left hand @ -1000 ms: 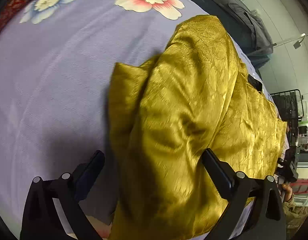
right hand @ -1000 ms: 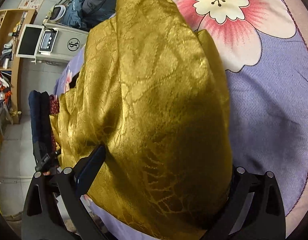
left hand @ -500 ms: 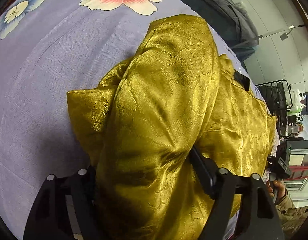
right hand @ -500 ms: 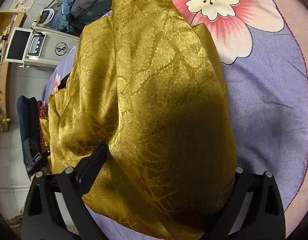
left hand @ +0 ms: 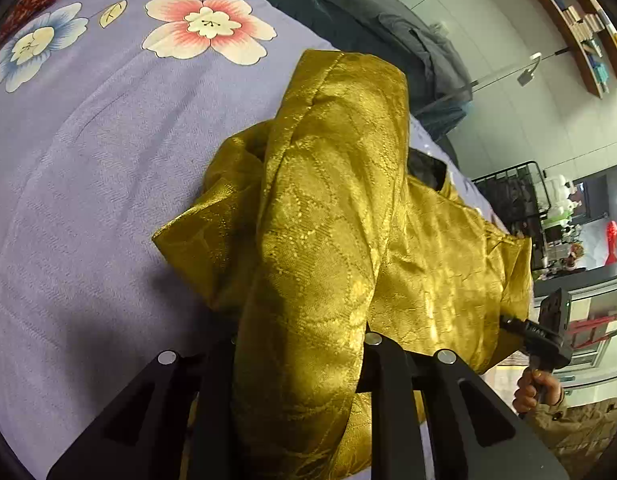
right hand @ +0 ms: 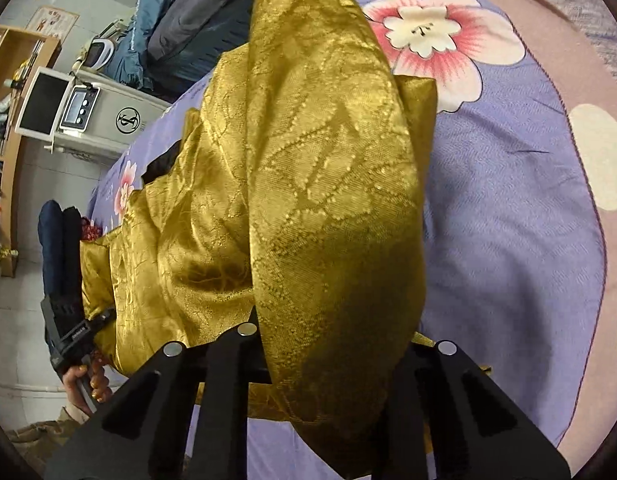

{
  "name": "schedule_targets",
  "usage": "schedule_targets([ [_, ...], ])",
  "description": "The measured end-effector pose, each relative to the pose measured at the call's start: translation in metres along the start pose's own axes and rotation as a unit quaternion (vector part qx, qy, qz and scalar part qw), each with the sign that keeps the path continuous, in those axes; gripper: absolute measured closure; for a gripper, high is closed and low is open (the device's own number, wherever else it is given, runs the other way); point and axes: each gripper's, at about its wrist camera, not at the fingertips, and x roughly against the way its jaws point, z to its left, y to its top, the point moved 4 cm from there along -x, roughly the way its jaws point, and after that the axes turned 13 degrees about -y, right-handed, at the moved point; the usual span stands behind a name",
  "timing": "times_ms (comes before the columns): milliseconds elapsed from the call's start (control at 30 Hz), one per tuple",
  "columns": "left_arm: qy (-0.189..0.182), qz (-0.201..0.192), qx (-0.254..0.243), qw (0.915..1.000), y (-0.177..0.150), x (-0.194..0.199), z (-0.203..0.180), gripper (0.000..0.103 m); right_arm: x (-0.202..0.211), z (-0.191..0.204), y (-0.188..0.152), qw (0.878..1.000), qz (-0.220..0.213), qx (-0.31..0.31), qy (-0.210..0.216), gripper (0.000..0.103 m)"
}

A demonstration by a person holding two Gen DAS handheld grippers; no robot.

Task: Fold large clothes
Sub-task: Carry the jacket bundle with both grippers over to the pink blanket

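A large shiny gold brocade garment (left hand: 328, 216) lies bunched on a lilac bedsheet with big flowers (left hand: 88, 152). My left gripper (left hand: 300, 344) is shut on a thick fold of the garment, which drapes over its fingers. My right gripper (right hand: 332, 344) is shut on another thick fold of the same garment (right hand: 308, 160) and holds it raised off the sheet (right hand: 508, 208). The fingertips of both grippers are hidden by cloth. Each view shows the other gripper at the garment's far edge: the right gripper (left hand: 548, 332) in the left wrist view, the left gripper (right hand: 74, 332) in the right wrist view.
Dark grey and blue clothes (left hand: 348, 12) are piled at the far side of the bed, seen too in the right wrist view (right hand: 188, 20). A white machine with a screen (right hand: 80, 108) stands beside the bed. A black wire rack (left hand: 512, 196) stands past the bed's right end.
Both pairs of jaws have closed from wide open onto folds of the gold garment. The cloth has been gathered up and lifted, showing more sheet around it.
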Motion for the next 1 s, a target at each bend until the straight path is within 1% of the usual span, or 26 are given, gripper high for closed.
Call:
schedule_targets([
  [167, -0.038, -0.019, -0.001, 0.9991, -0.002, 0.021, -0.017, 0.088, 0.026, 0.016, -0.023, 1.000, -0.023, -0.001, 0.000, 0.088],
  [267, -0.036, -0.008, -0.019, 0.9991, -0.010, 0.030, -0.028, 0.088, 0.042, 0.028, -0.043, 0.999, -0.031, 0.015, -0.015, 0.089],
  [333, -0.026, 0.002, -0.031, 0.9992, -0.015, 0.031, -0.032, 0.088, 0.048, 0.030, -0.057, 0.999, -0.030, 0.021, -0.029, 0.089],
  [433, -0.020, 0.009, -0.026, 0.9994, -0.023, 0.030, -0.027, 0.088, 0.050, 0.028, -0.069, 0.999, -0.024, 0.017, -0.038, 0.089],
  [500, -0.019, 0.003, -0.022, 0.9996, -0.023, 0.029, -0.029, 0.088, 0.052, 0.025, -0.072, 0.999, -0.025, 0.016, -0.044, 0.089],
  [567, -0.018, -0.002, -0.027, 0.9995, -0.025, 0.031, -0.035, 0.088, 0.059, 0.025, -0.069, 0.998, -0.035, 0.023, -0.046, 0.090],
  [667, -0.001, -0.001, -0.052, 0.9986, -0.030, 0.024, -0.056, 0.088, 0.073, 0.028, -0.055, 0.996, -0.048, 0.056, -0.058, 0.090],
  [700, 0.008, 0.004, -0.062, 0.9980, -0.034, 0.017, -0.067, 0.088, 0.082, 0.029, -0.047, 0.993, -0.056, 0.075, -0.074, 0.090],
  [733, 0.008, 0.006, -0.065, 0.9978, -0.038, 0.011, -0.073, 0.088, 0.091, 0.026, -0.039, 0.990, -0.064, 0.091, -0.084, 0.091],
  [833, -0.005, 0.011, -0.064, 0.9979, -0.049, -0.021, -0.105, 0.088, 0.120, 0.013, -0.013, 0.984, -0.090, 0.121, -0.099, 0.091],
  [867, -0.006, 0.013, -0.066, 0.9977, -0.054, -0.034, -0.119, 0.088, 0.133, 0.004, -0.003, 0.981, -0.100, 0.129, -0.103, 0.091],
  [900, -0.008, 0.015, -0.072, 0.9973, -0.061, -0.053, -0.140, 0.088, 0.147, -0.009, 0.008, 0.978, -0.110, 0.137, -0.108, 0.091],
  [1000, -0.028, 0.025, -0.101, 0.9942, -0.072, -0.105, -0.200, 0.088, 0.189, -0.063, 0.028, 0.973, -0.133, 0.139, -0.123, 0.091],
])
